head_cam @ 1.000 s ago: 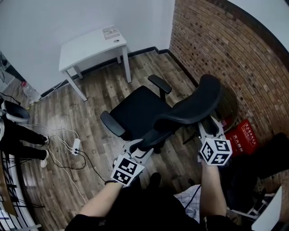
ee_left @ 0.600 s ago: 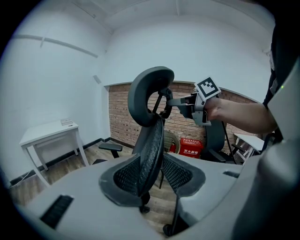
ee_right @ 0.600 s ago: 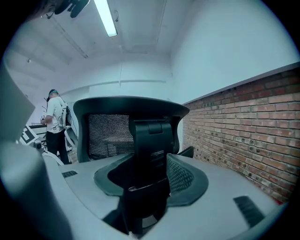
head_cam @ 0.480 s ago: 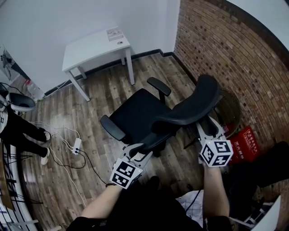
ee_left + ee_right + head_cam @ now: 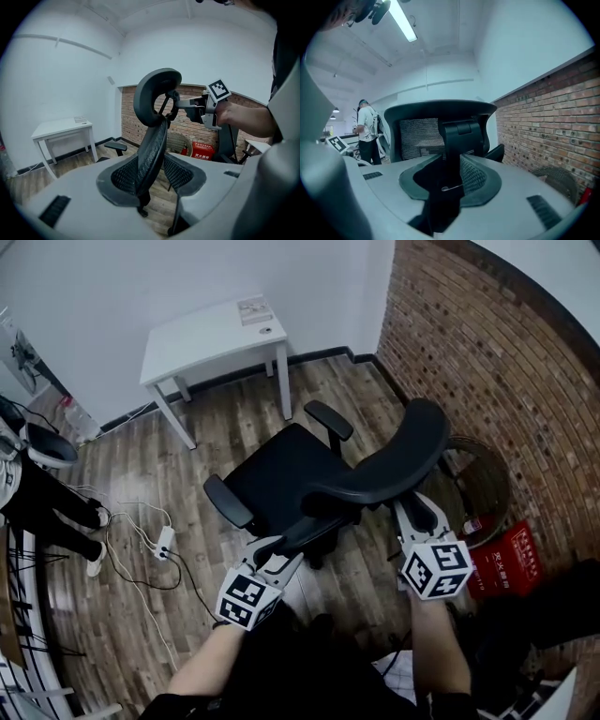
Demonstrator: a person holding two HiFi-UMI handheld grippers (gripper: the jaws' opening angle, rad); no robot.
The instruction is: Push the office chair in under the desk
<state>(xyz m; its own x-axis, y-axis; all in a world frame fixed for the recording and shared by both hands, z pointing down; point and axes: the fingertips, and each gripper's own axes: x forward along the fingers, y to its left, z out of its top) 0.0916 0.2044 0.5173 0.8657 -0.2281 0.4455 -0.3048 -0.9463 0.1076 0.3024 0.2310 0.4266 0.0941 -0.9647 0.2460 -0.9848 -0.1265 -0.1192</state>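
A black office chair (image 5: pixel 281 470) stands on a wood floor, well apart from a small white desk (image 5: pixel 202 338), with its seat facing the desk and nothing between them. It is not yet under the desk.

The chair is probably fairly heavy but free to roll, and likely to swivel if pushed off-centre. Its mesh back would give under pressure, so the firmer hold is the rigid frame and rear support, pushed evenly from both sides.

The curved backrest (image 5: pixel 375 470) is on the side farthest from the desk, and both tools grip there. The left gripper (image 5: pixel 279 554) has the backrest's mesh edge (image 5: pixel 152 150) between its pads. Its jaws have just eased apart slightly, yet the pads look pressed on. The right gripper (image 5: pixel 417 510) has just been closing and now clamps the black support bar (image 5: pixel 452 154) behind the backrest.

Compared with a second ago, the gap between the chair's armrest (image 5: pixel 328 418) and the desk's nearest leg has narrowed a little.
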